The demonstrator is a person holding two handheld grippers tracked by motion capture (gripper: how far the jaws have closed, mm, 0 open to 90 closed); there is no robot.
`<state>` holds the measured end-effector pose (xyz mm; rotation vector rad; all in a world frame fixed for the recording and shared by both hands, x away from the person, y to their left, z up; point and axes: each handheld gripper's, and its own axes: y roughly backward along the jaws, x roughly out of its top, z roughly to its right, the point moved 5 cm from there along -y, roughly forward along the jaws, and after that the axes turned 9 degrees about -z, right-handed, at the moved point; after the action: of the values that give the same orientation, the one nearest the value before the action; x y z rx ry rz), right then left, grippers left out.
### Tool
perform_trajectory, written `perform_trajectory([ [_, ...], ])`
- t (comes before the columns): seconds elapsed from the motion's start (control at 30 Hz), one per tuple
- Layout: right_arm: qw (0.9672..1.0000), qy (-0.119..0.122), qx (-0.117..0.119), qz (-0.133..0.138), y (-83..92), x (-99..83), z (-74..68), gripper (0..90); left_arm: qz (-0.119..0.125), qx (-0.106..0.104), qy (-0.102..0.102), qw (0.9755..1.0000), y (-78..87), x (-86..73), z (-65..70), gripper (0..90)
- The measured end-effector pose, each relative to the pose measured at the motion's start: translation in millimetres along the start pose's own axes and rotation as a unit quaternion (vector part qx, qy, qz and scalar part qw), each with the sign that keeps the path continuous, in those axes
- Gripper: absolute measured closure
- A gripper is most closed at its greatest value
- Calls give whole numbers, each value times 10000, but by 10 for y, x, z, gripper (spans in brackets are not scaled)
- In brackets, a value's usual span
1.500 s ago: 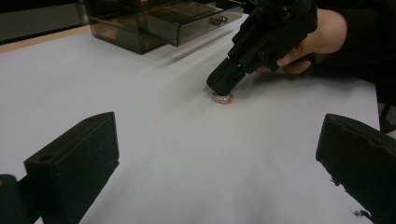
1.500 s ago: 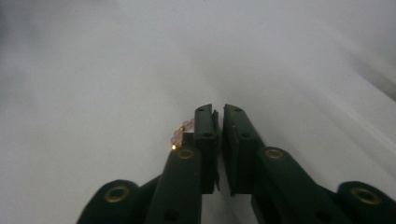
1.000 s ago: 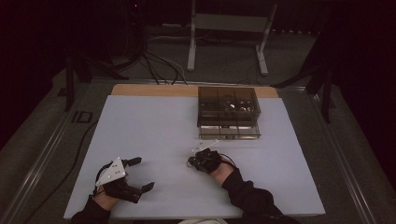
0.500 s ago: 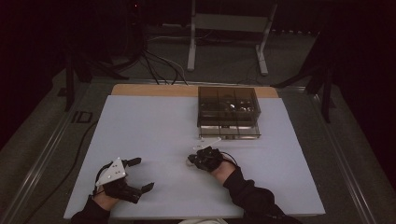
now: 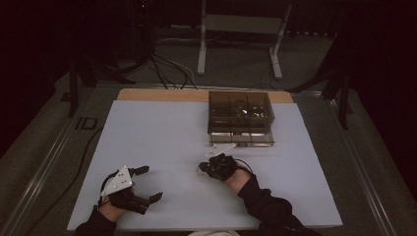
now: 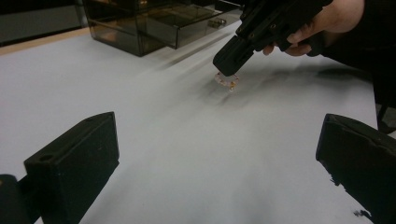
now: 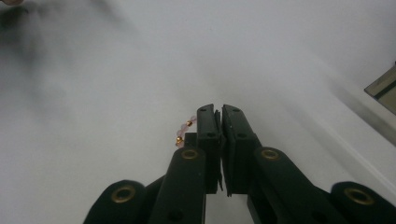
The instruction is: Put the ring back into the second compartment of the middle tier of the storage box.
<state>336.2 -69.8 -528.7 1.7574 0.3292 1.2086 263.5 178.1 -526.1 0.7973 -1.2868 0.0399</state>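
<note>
Left gripper (image 5: 129, 189): nearest me, resting at the near left of the table (image 5: 157, 132); jaws spread wide with bare table between them; holding nothing.

Right gripper (image 5: 212, 167): a little further in, near mid-table, tipped down to the surface; jaws clenched together, seen plainly in its own view (image 7: 218, 114); a bead bracelet (image 7: 183, 131) pokes out beside the left jaw, so I judge it pinched at one edge.

Bracelet: a small ring of pale pink and gold beads; in the left gripper view it (image 6: 227, 81) sits right under the right gripper's tip (image 6: 231, 63), on or barely off the table; I cannot tell which; well short of the box.

Progress: the pinch looks made; the carry to the box is not yet done; what is left, as I read it, is lifting the bracelet, taking it to the drawer and letting go; the thin hold on so small a thing could slip.

Box (image 5: 241, 117): smoky clear organiser at the far side, just beyond the right gripper; a low drawer (image 5: 242, 139) pulled out toward us; a few small glinting bits inside the compartments, too dim to name; whether the drawer holds anything I cannot tell.
</note>
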Motion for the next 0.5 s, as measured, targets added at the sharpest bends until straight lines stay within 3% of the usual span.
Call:
perform_trajectory([
  [0.5,9999,156,39,28,129,48,-29,865,-60,-8,-12,10000,-10,-11,3,8],
])
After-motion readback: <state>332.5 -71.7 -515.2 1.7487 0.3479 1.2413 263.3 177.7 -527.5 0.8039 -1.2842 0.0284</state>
